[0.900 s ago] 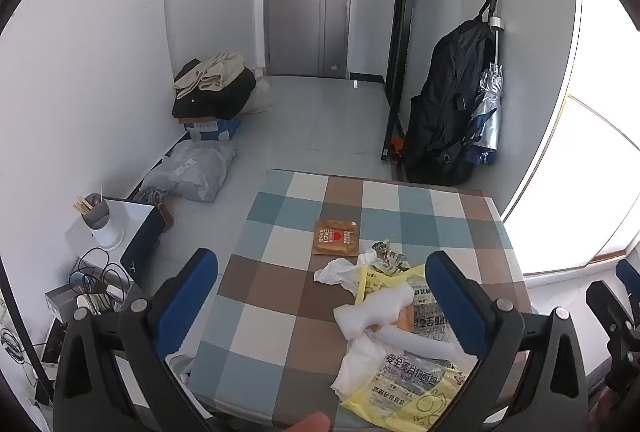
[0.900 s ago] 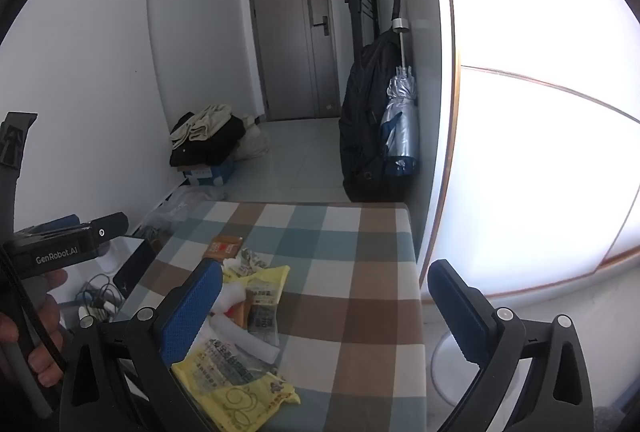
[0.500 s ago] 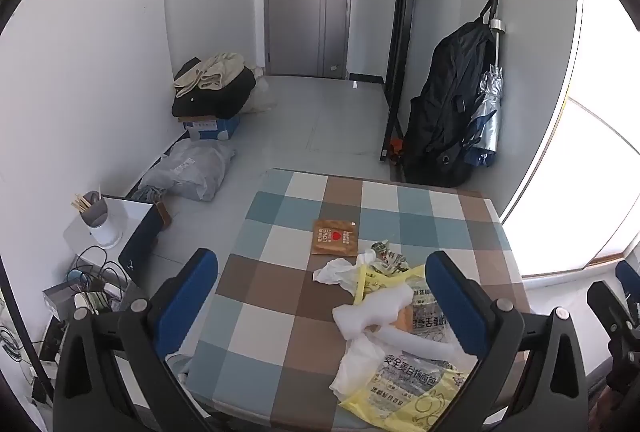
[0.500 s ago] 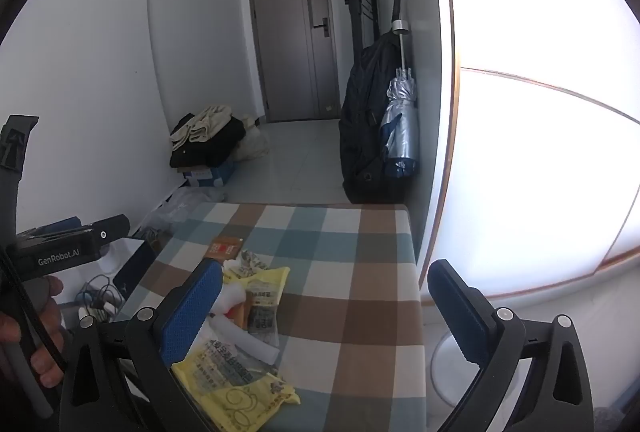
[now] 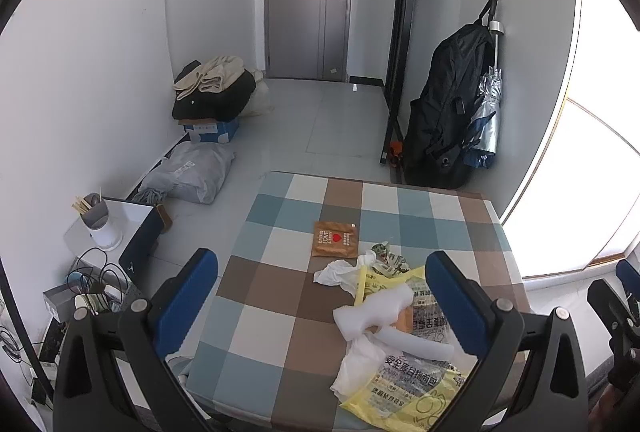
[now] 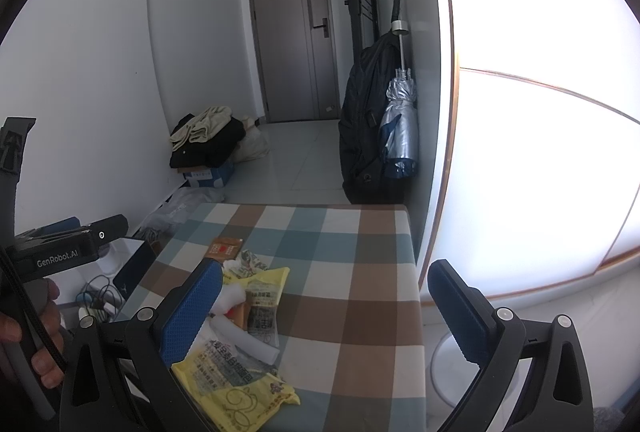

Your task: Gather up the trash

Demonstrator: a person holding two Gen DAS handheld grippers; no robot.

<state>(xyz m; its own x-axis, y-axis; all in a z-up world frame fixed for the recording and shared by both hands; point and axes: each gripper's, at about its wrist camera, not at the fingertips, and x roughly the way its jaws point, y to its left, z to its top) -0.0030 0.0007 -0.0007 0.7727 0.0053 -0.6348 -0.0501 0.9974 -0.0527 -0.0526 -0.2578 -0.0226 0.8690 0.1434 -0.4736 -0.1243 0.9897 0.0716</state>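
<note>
Trash lies on a checked table (image 5: 280,224): a yellow printed plastic bag (image 5: 412,388), white foam pieces (image 5: 374,310), crumpled white tissue (image 5: 334,274), a crinkled wrapper (image 5: 386,258) and a flat orange packet (image 5: 335,238). My left gripper (image 5: 322,296) hovers open above the table's near side, nothing between its blue pads. In the right wrist view the same yellow bag (image 6: 240,388) and orange packet (image 6: 225,247) lie at the lower left. My right gripper (image 6: 326,306) is open over the table, empty. A hand holds the left gripper's body (image 6: 60,252).
A black backpack (image 5: 444,119) and folded silver umbrella (image 5: 486,119) hang by the bright window at right. On the floor sit a pile of clothes on a box (image 5: 212,91) and a grey parcel bag (image 5: 188,171). A white stand with a cup (image 5: 98,222) and cables is left.
</note>
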